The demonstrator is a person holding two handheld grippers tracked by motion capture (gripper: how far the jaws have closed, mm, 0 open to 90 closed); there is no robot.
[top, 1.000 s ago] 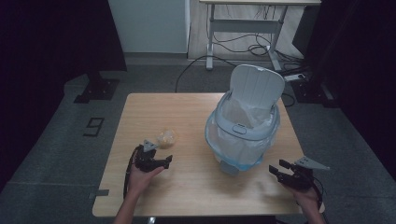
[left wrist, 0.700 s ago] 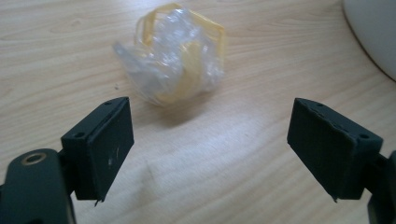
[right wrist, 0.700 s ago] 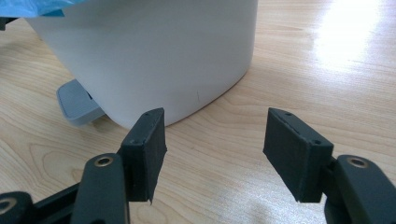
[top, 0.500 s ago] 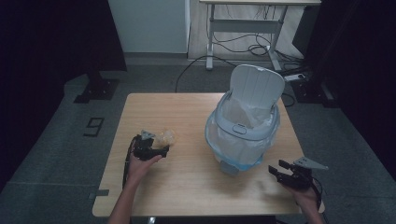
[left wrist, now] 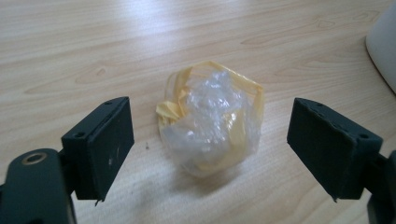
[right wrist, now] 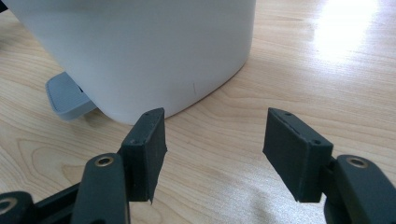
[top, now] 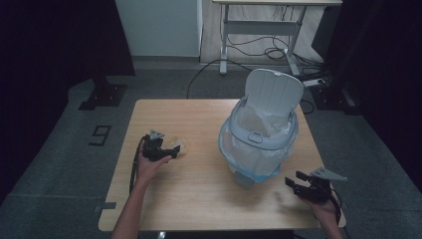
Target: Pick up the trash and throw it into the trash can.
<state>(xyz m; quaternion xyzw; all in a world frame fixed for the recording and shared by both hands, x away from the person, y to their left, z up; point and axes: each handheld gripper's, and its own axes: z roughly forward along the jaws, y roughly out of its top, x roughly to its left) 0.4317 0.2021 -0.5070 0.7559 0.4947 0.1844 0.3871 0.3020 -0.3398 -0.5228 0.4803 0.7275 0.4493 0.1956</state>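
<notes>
A light wooden table (top: 209,194) stands on a grey floor in a dark room, and a person's forearms come in from the near edge. The left gripper (top: 169,149) sits on the left half of the table, its jaws spread wide on either side of a crumpled wad of clear plastic with yellow strips (left wrist: 210,123). In the left gripper view (left wrist: 210,144) the wad lies on the wood between the two black jaws, with bare table showing on each side of it, so neither jaw touches it. From above, the same wad (top: 178,147) lies just beyond the left hand (top: 151,164), well apart from the bin. The bin (top: 259,144) is a pale grey pedal bin on the right half of the table, lined with a clear bag (top: 261,124) and with its lid (top: 273,92) standing upright at the back. Its grey pedal (top: 244,178) points toward the near edge. The right gripper (top: 294,185) rests near the table's near right corner, held in the right hand (top: 323,206), its jaws wide apart and holding nothing. In the right gripper view (right wrist: 212,154) the white wall of the bin (right wrist: 140,51) rises close ahead, with the pedal (right wrist: 70,99) at its left foot and bare wood between the jaws.
</notes>
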